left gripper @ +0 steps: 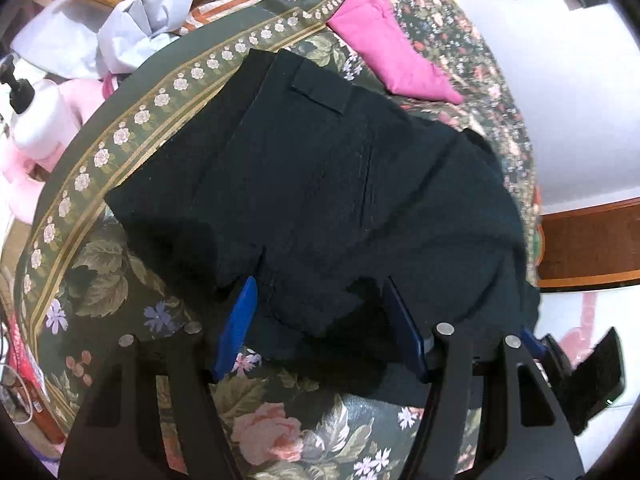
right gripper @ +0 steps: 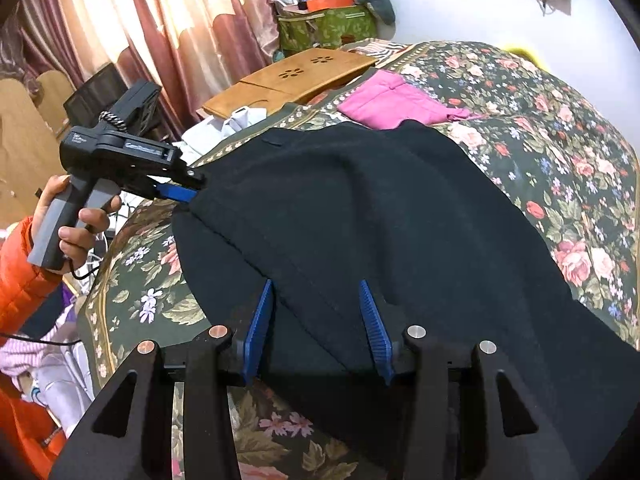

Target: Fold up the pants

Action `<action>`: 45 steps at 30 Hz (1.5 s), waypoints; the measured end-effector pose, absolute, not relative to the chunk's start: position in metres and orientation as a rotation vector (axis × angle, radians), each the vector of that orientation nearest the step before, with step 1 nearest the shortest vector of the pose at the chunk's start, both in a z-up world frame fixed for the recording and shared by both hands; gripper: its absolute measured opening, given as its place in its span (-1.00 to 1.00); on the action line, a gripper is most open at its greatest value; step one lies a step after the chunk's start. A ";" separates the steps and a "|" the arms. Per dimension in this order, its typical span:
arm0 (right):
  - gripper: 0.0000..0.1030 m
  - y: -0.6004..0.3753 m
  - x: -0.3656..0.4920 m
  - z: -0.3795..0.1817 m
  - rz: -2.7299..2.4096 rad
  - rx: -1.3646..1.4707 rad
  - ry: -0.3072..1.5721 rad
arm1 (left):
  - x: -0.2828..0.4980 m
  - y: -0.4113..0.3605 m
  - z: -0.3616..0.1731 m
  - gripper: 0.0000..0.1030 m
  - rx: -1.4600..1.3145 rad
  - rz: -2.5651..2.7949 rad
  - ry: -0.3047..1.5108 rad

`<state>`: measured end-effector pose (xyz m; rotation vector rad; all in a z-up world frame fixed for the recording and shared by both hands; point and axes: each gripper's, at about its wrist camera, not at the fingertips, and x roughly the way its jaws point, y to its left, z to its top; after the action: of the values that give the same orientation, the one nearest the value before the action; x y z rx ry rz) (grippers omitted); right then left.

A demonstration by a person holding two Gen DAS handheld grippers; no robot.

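Black pants (left gripper: pixel 320 208) lie folded in layers on a dark floral bedspread (left gripper: pixel 132 280); a back pocket flap shows near the top. My left gripper (left gripper: pixel 320 320) is open, its blue fingers (left gripper: pixel 240 328) spread on either side of the pants' near edge. In the right wrist view the pants (right gripper: pixel 380 220) stretch across the bed, with a fold ridge running diagonally. My right gripper (right gripper: pixel 316 320) is open, blue fingers (right gripper: pixel 260 320) straddling the pants' near edge. The left gripper also shows in the right wrist view (right gripper: pixel 180 192), its blue tips at the pants' left edge.
A folded pink garment (left gripper: pixel 384 48) lies beyond the pants, also in the right wrist view (right gripper: pixel 396 100). White clothes (left gripper: pixel 140 28), a wooden lap tray (right gripper: pixel 292 76) and a white pump bottle (left gripper: pixel 36 116) sit at the bed's far side. The bed edge falls off right.
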<state>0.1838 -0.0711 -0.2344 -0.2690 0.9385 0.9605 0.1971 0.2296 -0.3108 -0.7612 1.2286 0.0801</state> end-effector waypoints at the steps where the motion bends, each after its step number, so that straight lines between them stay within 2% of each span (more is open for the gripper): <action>1: -0.17 -0.068 0.183 -0.234 0.967 -0.277 0.935 | 0.198 0.226 -0.309 0.24 -0.735 0.094 1.231; 4: -0.23 -0.062 0.182 -0.234 0.975 -0.301 0.923 | 0.197 0.222 -0.308 0.24 -0.706 0.122 1.224; 5: -0.28 -0.061 0.181 -0.234 0.978 -0.308 0.916 | 0.196 0.224 -0.309 0.12 -0.712 0.134 1.218; 6: -0.33 -0.059 0.180 -0.234 0.981 -0.315 0.908 | 0.195 0.226 -0.308 -0.31 -0.699 0.163 1.213; 8: -0.52 -0.055 0.179 -0.234 0.982 -0.330 0.896 | 0.196 0.228 -0.307 -0.65 -0.634 0.219 1.206; 11: -0.77 -0.052 0.182 -0.233 0.989 -0.322 0.899 | 0.195 0.231 -0.306 -0.75 -0.609 0.228 1.187; 15: -0.87 -0.054 0.186 -0.227 0.991 -0.279 0.900 | 0.190 0.227 -0.281 -0.81 -0.521 0.264 1.107; 23: -0.88 -0.055 0.171 -0.204 1.034 -0.263 0.866 | 0.176 0.207 -0.224 -0.82 -0.273 0.313 0.947; 32: -0.88 -0.051 0.163 -0.227 1.022 -0.278 0.938 | 0.167 0.217 -0.272 -0.81 -0.341 0.302 1.077; 37: -0.80 -0.057 0.164 -0.223 1.014 -0.226 0.952 | 0.166 0.210 -0.291 -0.75 -0.320 0.284 1.121; 40: -0.65 -0.063 0.160 -0.221 1.000 -0.218 0.950 | 0.166 0.206 -0.289 -0.60 -0.277 0.276 1.129; 42: -0.49 -0.069 0.156 -0.218 0.983 -0.224 0.940 | 0.163 0.205 -0.285 -0.31 -0.247 0.275 1.133; 45: -0.43 -0.083 0.155 -0.210 0.952 -0.202 0.921 | 0.157 0.208 -0.273 0.02 -0.222 0.278 1.116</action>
<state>0.1550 -0.0826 -0.2099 -0.2023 0.9206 0.9517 0.1566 0.2078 -0.2725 -0.2220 1.1155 0.2777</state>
